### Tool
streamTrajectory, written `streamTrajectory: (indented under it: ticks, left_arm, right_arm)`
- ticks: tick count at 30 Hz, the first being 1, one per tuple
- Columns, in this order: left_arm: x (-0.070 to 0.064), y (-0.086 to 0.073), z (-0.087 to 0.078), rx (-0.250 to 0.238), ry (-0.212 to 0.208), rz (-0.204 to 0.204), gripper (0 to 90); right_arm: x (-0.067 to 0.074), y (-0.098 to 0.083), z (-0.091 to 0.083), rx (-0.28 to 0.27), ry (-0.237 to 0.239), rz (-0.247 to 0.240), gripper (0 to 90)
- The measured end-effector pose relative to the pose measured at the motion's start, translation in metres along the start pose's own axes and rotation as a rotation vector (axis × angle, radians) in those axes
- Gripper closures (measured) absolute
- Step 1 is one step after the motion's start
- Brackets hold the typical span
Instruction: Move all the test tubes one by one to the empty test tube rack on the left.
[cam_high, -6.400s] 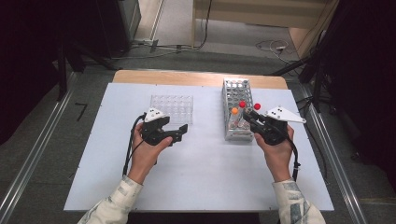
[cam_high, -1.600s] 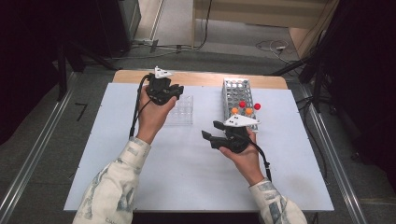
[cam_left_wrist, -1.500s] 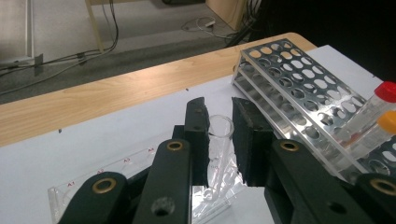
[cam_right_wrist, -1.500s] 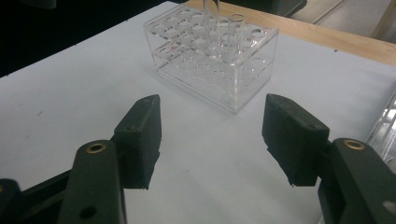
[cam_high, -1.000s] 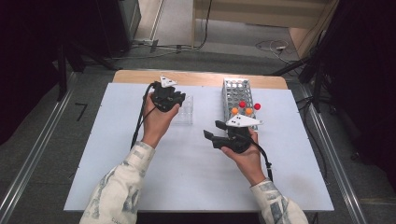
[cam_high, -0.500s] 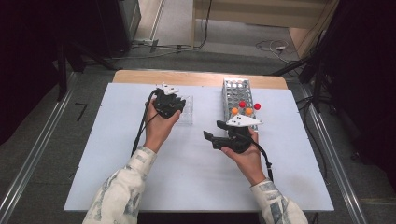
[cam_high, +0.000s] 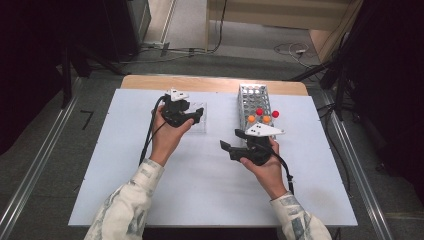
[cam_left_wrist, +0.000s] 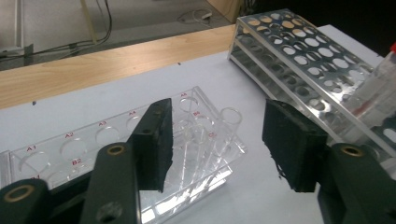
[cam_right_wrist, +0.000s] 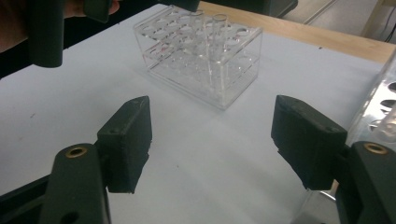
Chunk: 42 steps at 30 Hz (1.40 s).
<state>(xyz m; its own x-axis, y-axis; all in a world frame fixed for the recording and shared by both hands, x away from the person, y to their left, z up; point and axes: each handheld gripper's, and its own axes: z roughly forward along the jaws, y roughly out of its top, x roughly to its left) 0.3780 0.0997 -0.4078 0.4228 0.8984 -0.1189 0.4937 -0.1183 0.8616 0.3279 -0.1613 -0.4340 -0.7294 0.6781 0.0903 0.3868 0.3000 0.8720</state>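
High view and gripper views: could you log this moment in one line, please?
left gripper open over clear rack | right gripper open, empty | metal rack holds capped tubes

A1–A4, B2 on clear rack (cam_left_wrist: 93, 144)

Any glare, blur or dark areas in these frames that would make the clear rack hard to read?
High view: dim surround, the clear rack barely stands out from the white table. Left gripper view: sharp at the rack, a bright glare patch on its lower edge, labels legible. Right gripper view: rack softer; near jaws slightly blurred.
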Motion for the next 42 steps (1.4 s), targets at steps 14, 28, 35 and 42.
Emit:
streamTrajectory:
  ticks: [14,28,35,42]
  left_arm:
    - [-0.002,-0.016,-0.024,-0.047,-0.040,-0.028,22.5]
    - [-0.005,-0.033,-0.038,-0.046,-0.070,-0.033,19.1]
    - [-0.007,-0.041,-0.039,-0.037,-0.083,-0.037,18.8]
    - [-0.006,-0.044,-0.039,-0.039,-0.083,-0.039,18.1]
  right_arm:
    - [-0.027,-0.007,-0.034,-0.024,-0.108,0.022,29.0]
    - [-0.046,-0.012,-0.037,-0.030,-0.188,0.048,31.8]
    - [-0.050,-0.013,-0.016,-0.029,-0.239,0.042,44.4]
    - [-0.057,-0.015,-0.002,-0.021,-0.270,0.046,57.9]
